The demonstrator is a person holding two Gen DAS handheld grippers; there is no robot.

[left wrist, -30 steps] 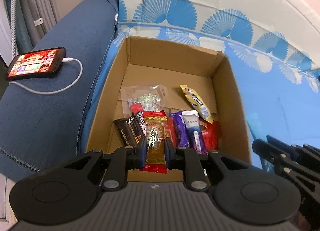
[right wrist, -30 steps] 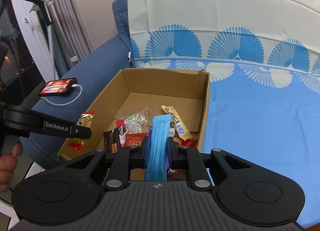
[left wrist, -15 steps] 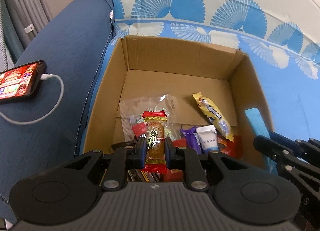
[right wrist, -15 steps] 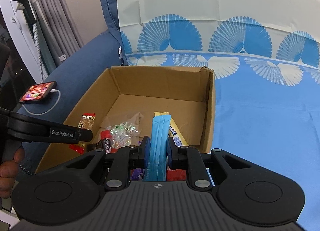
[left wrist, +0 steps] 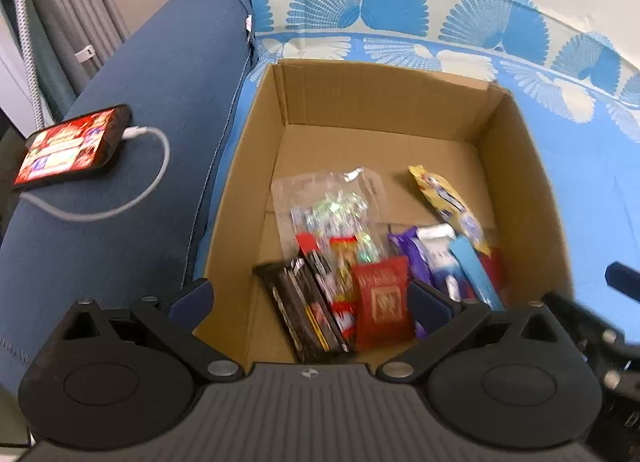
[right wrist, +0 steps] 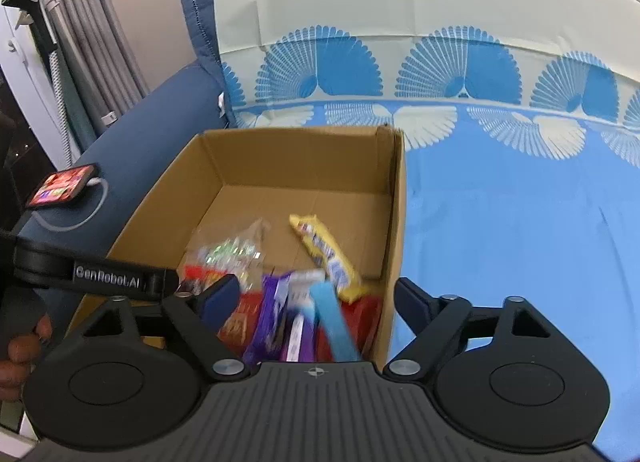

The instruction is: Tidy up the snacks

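An open cardboard box point(left wrist: 384, 102) point(right wrist: 396, 198) stands on the blue sofa cover and holds several snacks. My left gripper point(left wrist: 310, 298) is open and empty above the box's near edge. Below it lie a red-and-gold snack point(left wrist: 342, 262), a red packet point(left wrist: 380, 298) and dark bars point(left wrist: 296, 302). My right gripper point(right wrist: 316, 298) is open and empty over the box's near right corner. A light blue bar point(right wrist: 332, 322) point(left wrist: 474, 270) lies blurred among purple packets point(right wrist: 276, 314). A yellow bar point(right wrist: 324, 254) and a clear candy bag point(left wrist: 332, 206) lie further in.
A phone point(left wrist: 72, 146) with a white cable point(left wrist: 132, 198) lies on the dark blue sofa arm point(left wrist: 140, 102) left of the box. The blue patterned cover point(right wrist: 520, 222) spreads to the right. The left gripper's arm point(right wrist: 104, 274) crosses the right wrist view.
Both grippers opened. The red-and-gold snack dropped from the left gripper into the box, and the light blue bar dropped from the right gripper into the box.
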